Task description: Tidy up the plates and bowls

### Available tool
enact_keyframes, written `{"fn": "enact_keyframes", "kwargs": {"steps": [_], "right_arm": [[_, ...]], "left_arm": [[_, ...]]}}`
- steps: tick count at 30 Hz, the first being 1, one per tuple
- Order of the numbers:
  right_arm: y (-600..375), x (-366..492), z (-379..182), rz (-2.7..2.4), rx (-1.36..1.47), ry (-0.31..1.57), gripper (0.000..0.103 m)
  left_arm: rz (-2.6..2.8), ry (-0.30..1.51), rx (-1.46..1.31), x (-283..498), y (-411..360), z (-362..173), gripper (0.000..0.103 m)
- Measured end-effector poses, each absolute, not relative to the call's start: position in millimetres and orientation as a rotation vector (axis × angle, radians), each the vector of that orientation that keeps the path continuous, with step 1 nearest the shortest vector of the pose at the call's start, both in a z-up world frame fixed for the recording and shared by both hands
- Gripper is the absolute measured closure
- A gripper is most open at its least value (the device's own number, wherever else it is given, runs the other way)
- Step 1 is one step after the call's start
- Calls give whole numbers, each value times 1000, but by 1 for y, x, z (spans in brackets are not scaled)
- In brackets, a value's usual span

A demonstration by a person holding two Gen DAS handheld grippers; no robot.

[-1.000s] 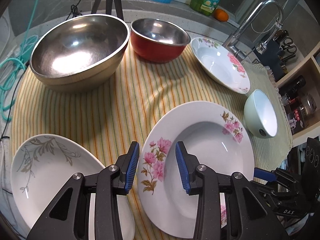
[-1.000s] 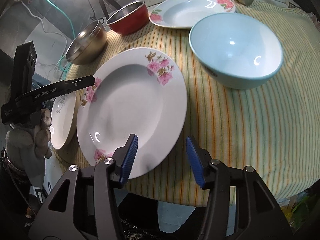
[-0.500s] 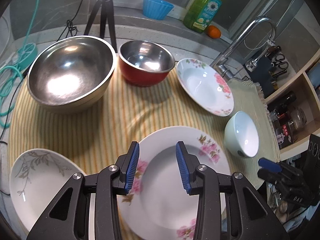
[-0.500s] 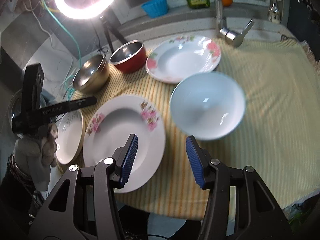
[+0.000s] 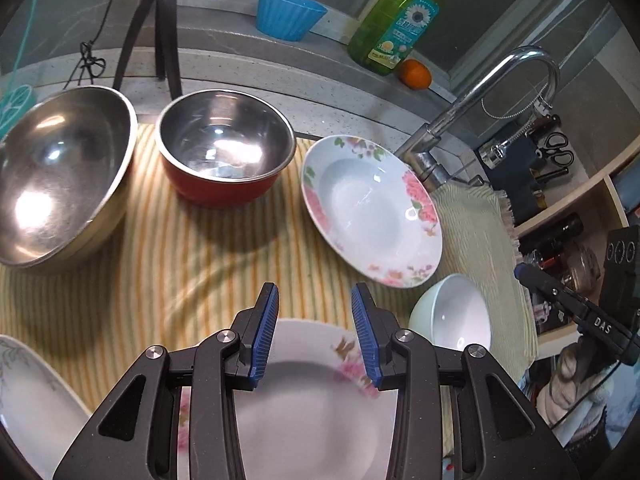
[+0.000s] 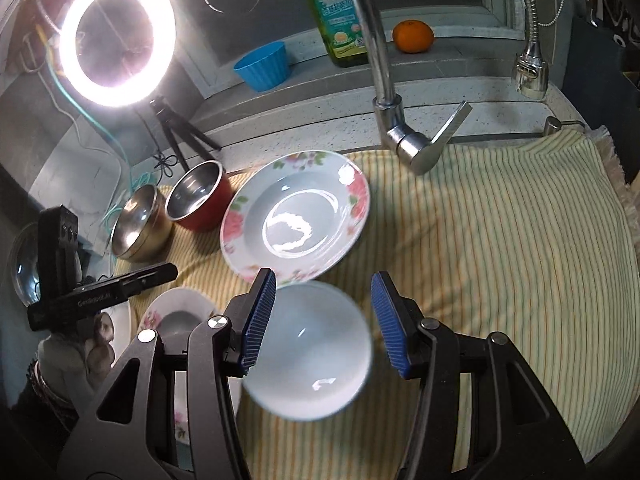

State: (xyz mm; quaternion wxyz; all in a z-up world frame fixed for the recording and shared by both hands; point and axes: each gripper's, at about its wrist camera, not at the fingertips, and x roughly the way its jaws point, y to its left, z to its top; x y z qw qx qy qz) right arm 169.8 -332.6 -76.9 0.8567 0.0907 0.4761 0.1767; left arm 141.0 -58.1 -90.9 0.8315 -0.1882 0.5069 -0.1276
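Both grippers have pulled back and risen since a second ago, so the near floral plate, which filled the left view then, now sits low beneath the left gripper, and the pale bowl lies under the right gripper rather than far right of it. Neither pair of tongs holds anything: both sets of blue pads stand apart with only air between them, the right pair wider.

All the dishes rest on the striped cloth and every one is empty. At the far left is the large steel bowl, with the red bowl, steel-lined, just to its right. Further right lies the far floral plate, close to the base of the tap. The pale bowl sits just near of that plate, at the right of the near floral plate. A leaf-patterned plate shows at the near left edge, beside the near floral plate.

On the ledge behind stand a blue cup, a green soap bottle and an orange. A lit ring light on a small tripod stands at the far left.
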Motion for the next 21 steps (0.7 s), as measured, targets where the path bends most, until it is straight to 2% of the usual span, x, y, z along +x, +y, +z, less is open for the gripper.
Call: {"fn": "enact_keyframes", "kwargs": {"steps": [21], "right_arm": [[-320, 276, -143, 460, 152, 1124, 51]], "left_arm": [[-187, 1145, -457, 197, -78, -129, 67]]}}
